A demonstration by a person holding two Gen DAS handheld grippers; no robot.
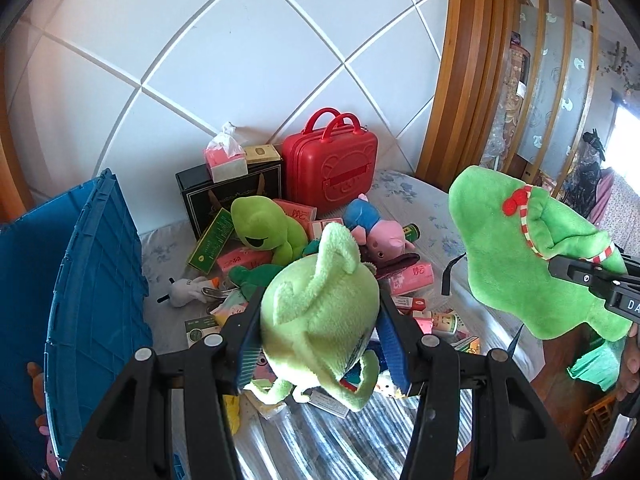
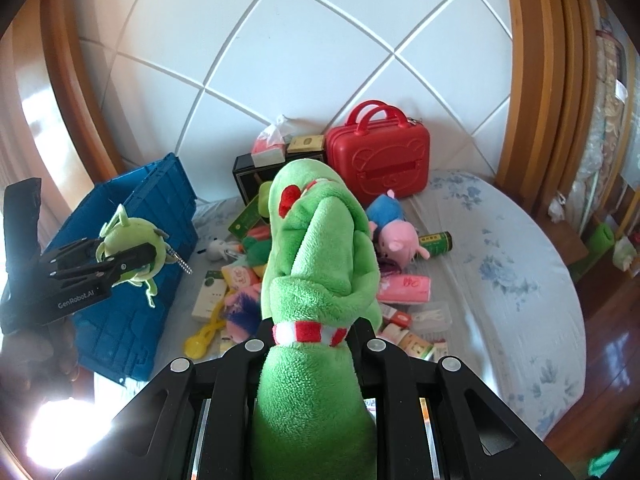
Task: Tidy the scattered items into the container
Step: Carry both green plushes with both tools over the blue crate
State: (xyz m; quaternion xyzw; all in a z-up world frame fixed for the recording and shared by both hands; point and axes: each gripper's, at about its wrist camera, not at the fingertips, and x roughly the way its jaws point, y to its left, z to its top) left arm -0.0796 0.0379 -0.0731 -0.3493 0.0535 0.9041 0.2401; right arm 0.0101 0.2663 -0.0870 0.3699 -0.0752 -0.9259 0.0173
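Closest to the right lens, a bright green plush with a red-striped scarf (image 2: 320,264) is pinched at its neck in the fully closed right claw (image 2: 316,330). Meanwhile the left claw (image 1: 320,320), part open, squeezes a pale green one-eyed plush (image 1: 320,312), both lifted clear of the clutter. At left, the blue crate (image 2: 132,248) sits on the bed (image 2: 500,248) beside the pile, its top seemingly unobstructed for dropping.

A white padded wall (image 2: 304,60) with diagonal seams rises at the far side, wooden framing (image 2: 532,80) to its right, glossy wooden floor (image 2: 616,360) nearby.
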